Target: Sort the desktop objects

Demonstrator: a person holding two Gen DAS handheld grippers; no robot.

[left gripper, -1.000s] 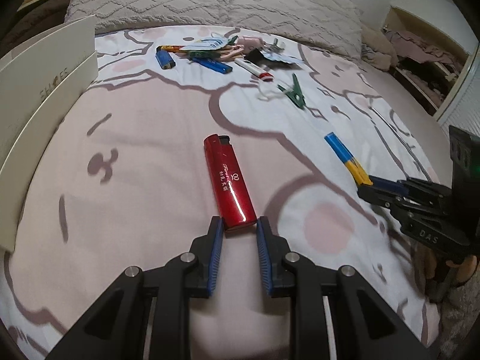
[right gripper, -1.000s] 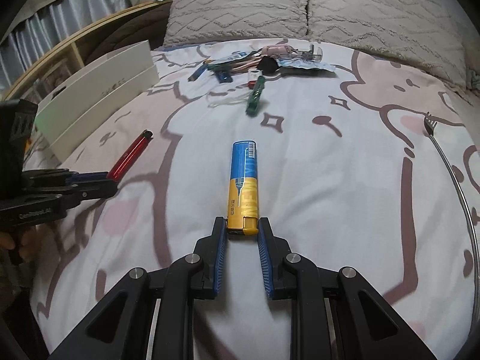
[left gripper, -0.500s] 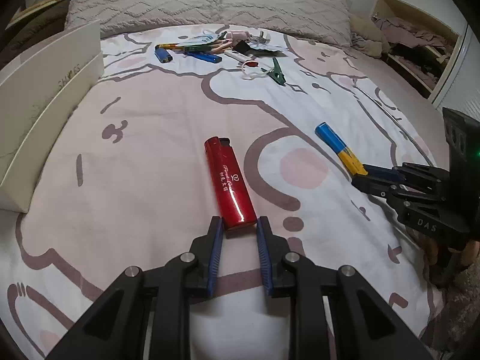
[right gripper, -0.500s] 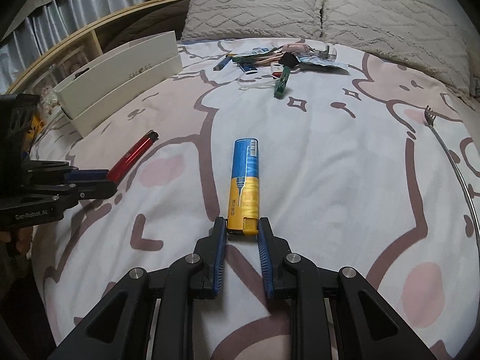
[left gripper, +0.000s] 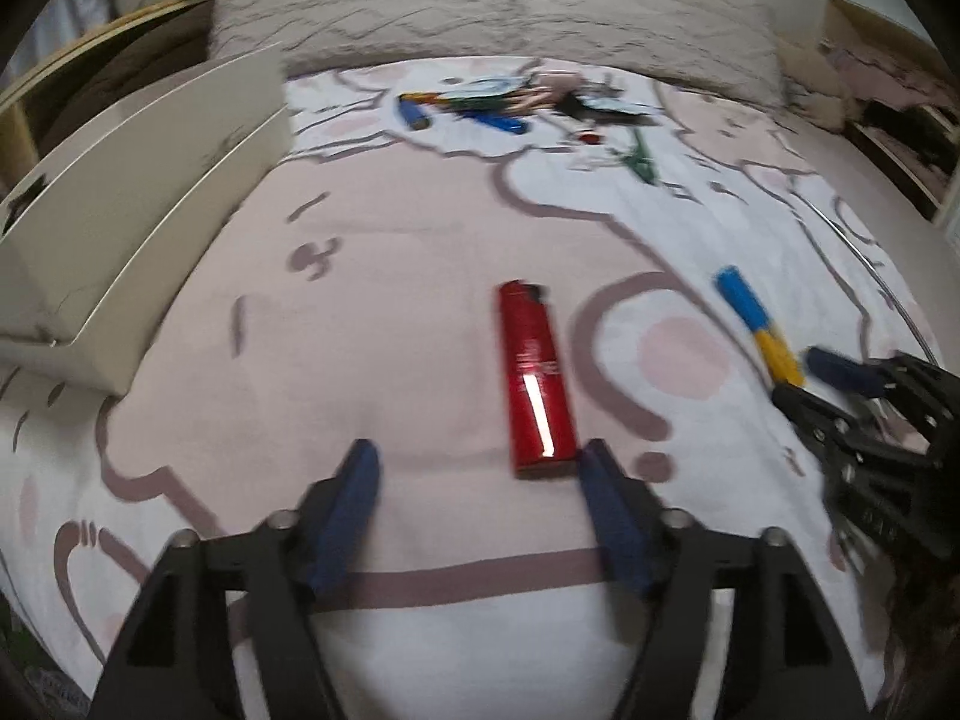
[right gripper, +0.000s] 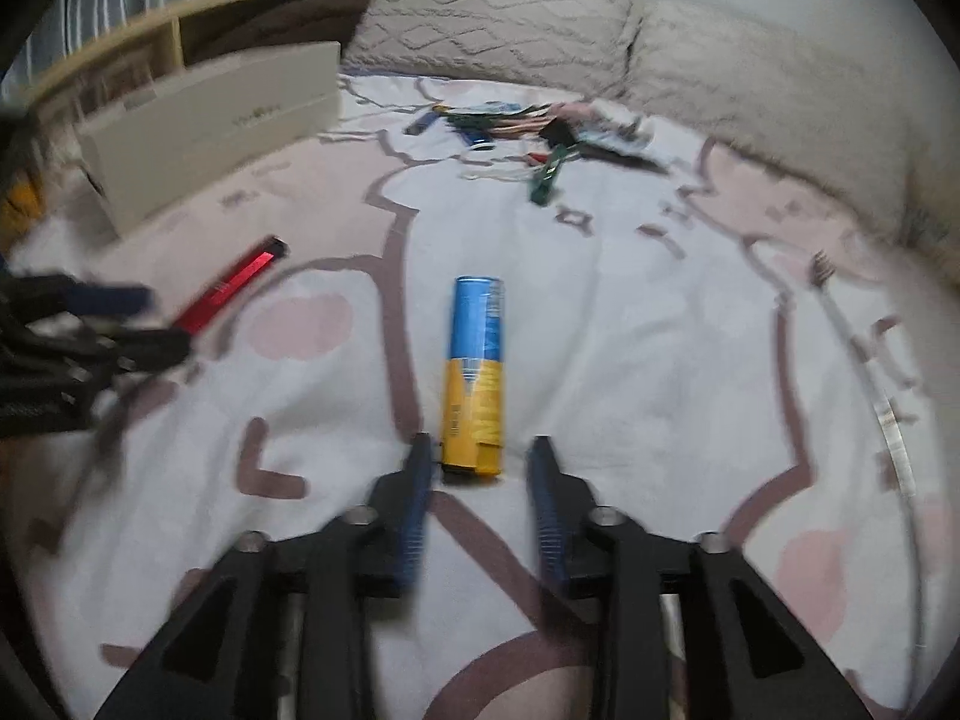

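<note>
A red lighter (left gripper: 534,378) lies on the pink-and-white bedsheet (left gripper: 372,324). Its near end sits between the fingers of my left gripper (left gripper: 477,462), close to the right pad and far from the left one. The jaws are opening and no longer pinch it. A blue-and-yellow lighter (right gripper: 474,372) lies on the sheet with its yellow end between the fingers of my right gripper (right gripper: 480,453). These jaws are opening too, with a gap on each side. Each view shows the other gripper (left gripper: 810,381) (right gripper: 150,321) and its lighter (left gripper: 756,324) (right gripper: 231,285).
A white open box (left gripper: 150,192) (right gripper: 228,114) stands on the left of the bed. A heap of small items (left gripper: 510,105) and a green clip (right gripper: 546,177) lie near the pillows (left gripper: 480,6). A fork (right gripper: 852,336) lies at the right.
Both grippers were shut on their lighters and have now spread apart, letting go. Both lighters rest on the sheet. Both views have swung a little and are blurred.
</note>
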